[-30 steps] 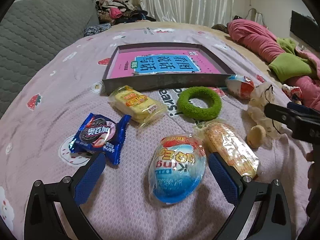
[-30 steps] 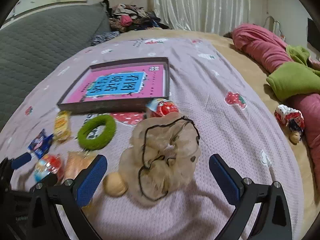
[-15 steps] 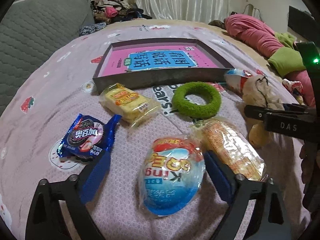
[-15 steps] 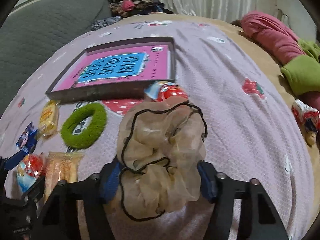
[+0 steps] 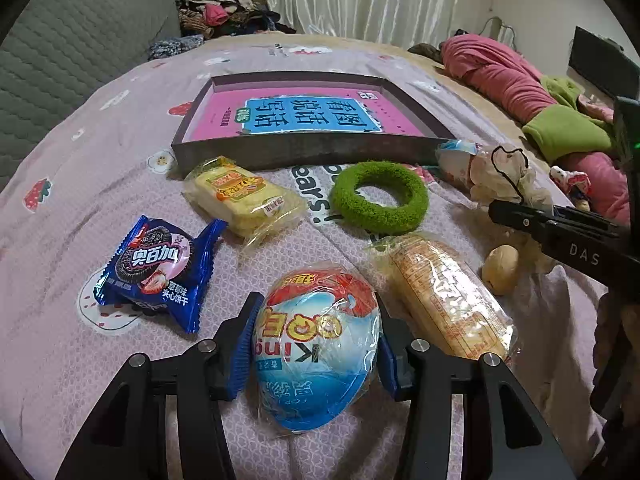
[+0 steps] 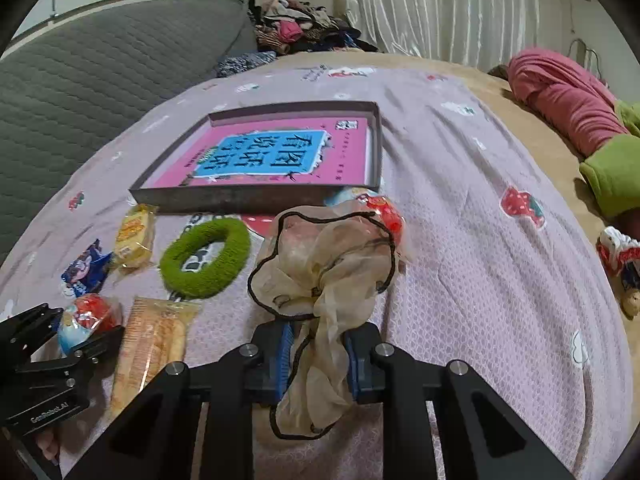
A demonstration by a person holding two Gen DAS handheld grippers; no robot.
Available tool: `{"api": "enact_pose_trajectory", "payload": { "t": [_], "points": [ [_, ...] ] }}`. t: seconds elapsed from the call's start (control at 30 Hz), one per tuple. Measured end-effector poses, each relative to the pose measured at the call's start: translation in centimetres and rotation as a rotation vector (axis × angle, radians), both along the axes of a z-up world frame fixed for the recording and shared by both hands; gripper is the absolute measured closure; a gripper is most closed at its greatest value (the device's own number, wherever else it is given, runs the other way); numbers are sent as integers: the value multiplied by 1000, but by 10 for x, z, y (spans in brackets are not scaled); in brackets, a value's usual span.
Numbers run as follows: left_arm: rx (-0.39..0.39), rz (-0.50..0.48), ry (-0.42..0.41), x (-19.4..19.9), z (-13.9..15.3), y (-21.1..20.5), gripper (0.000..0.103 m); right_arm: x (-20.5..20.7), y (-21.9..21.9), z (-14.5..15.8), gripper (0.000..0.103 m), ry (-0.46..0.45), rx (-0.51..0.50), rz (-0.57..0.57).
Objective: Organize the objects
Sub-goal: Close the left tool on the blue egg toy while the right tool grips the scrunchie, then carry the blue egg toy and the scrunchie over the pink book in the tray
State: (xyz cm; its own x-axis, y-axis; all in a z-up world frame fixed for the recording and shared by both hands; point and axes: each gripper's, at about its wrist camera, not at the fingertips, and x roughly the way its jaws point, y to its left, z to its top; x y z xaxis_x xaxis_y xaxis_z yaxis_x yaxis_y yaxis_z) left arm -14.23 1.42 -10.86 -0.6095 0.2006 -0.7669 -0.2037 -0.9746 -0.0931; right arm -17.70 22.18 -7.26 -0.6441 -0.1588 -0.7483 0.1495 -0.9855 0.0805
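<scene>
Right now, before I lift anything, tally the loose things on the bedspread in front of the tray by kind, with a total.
Egg-shaped toy packs: 2
Wrapped snacks: 3, the cookie pack, the yellow cake, the long cracker pack
Hair scrunchies: 2, green and beige sheer
Small tan ball: 1
Total: 8

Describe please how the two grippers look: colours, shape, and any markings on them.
Both are matte black, angular frames with silver screw heads and ribbed blue pads on the two fingers. The left gripper appears in the right wrist view with small white lettering on its side. The right gripper shows white letters "DAS" on its side and a small green light in the left wrist view.
</scene>
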Motion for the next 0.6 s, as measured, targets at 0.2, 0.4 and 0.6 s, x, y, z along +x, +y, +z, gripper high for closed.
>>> {"api": "enact_pose_trajectory", "payload": {
  "t": [0.2,0.4,0.6],
  "points": [
    [-32,1,35,4,7,2,51,8,2,6,84,17,-28,4],
    [-26,5,78,10,20,0,51,18,1,21,85,70,-41,11],
    [-29,21,124,17,34,-4,51,30,-8,40,85,129,-65,53]
  ]
}}
